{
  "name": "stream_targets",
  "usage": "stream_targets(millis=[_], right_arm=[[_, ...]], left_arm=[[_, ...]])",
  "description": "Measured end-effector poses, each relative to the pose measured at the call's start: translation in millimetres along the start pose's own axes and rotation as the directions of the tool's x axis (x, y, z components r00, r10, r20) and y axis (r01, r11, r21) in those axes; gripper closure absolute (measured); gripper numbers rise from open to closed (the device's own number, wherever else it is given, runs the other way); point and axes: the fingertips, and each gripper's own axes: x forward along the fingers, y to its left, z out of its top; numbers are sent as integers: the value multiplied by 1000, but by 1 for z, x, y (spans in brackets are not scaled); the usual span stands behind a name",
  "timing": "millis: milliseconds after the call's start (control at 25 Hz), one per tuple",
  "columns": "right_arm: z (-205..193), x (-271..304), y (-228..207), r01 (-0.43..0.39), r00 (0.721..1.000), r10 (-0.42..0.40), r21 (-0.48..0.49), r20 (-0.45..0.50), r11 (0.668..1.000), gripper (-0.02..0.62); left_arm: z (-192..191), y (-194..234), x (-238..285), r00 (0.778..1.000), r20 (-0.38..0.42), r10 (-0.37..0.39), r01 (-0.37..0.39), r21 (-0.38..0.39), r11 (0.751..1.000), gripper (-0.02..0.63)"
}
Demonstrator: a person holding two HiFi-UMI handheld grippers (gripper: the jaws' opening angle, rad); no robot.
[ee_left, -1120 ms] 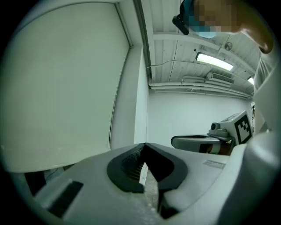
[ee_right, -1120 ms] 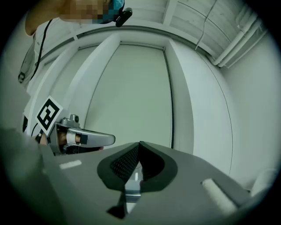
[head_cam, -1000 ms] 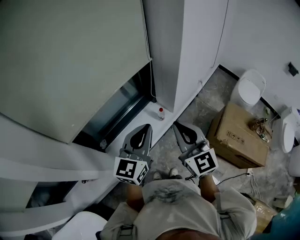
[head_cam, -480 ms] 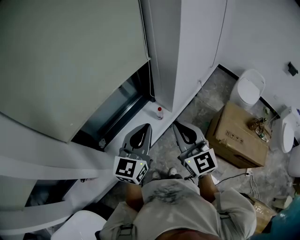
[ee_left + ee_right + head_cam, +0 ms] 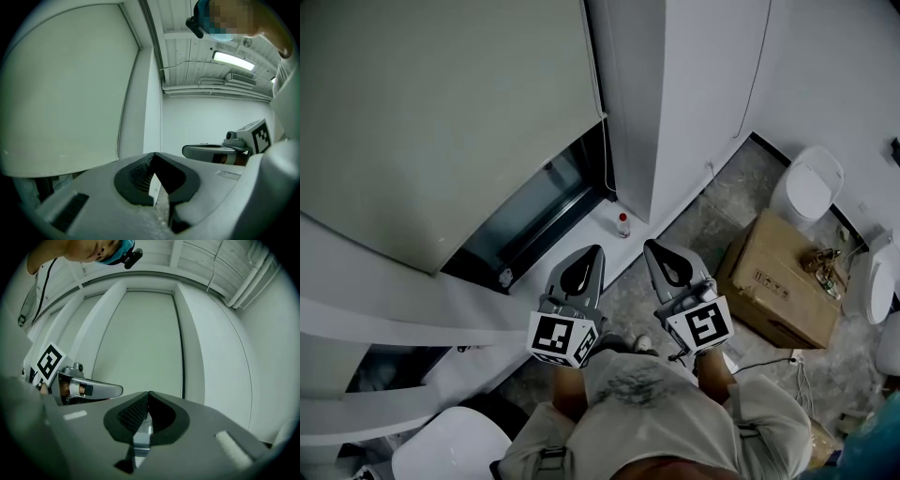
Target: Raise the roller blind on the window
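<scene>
- Overhead, head view: the roller blind [image 5: 441, 122] hangs far down the window, pale and flat. A strip of dark glass [image 5: 530, 220] shows under its bottom edge.
- A thin cord [image 5: 607, 164] hangs at the blind's right edge, down toward the white sill [image 5: 591, 246]. A small bottle [image 5: 622, 225] stands on the sill near the corner.
- Room: grey stone floor [image 5: 712, 220] and white walls. A cardboard box [image 5: 778, 281] sits at right, with a white toilet [image 5: 809, 187] just beyond it.
- The left gripper [image 5: 596, 253] and right gripper [image 5: 649, 247] are held side by side at waist height. Both point toward the sill and are well apart from the blind and the cord. Each one's jaws taper to a closed point.
- Left gripper view: the blind fills the left half and the cord runs down its edge. A ribbed ceiling with a lit strip light [image 5: 233, 60] shows above. The jaw tips meet with nothing between them. The right gripper shows at right, marker cube behind it.
- Right gripper view: the blind stands straight ahead inside the white window frame [image 5: 190, 348]. The dark ribbed pads [image 5: 133, 414] are pressed together at the tip and grip nothing. The left gripper juts in from the left.
</scene>
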Motion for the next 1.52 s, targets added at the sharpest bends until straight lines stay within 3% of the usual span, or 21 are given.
stream_targets(millis=[240, 760, 1000, 1120, 1320, 1520], right_arm=[[1, 15, -9, -18, 1000, 18, 5, 21, 1000, 584], [-2, 85, -44, 40, 999, -40, -7, 17, 999, 584], [-13, 117, -57, 77, 995, -77, -6, -68, 997, 584], [-2, 134, -60, 83, 997, -83, -23, -5, 996, 584], [-10, 149, -68, 122, 990, -123, -22, -63, 992, 584], [4, 164, -76, 133, 991, -133, -21, 0, 991, 584]], left_arm=[[-1, 7, 16, 1000, -2, 4, -4, -3, 1000, 603], [10, 65, 69, 999, 9, -47, 47, -10, 999, 603], [15, 97, 90, 998, 15, -65, 66, -22, 998, 603], [19, 109, 100, 996, 15, -83, 83, -19, 996, 603], [23, 126, 114, 994, 12, -109, 109, -14, 994, 603], [31, 133, 128, 992, -2, -130, 130, -6, 992, 603]])
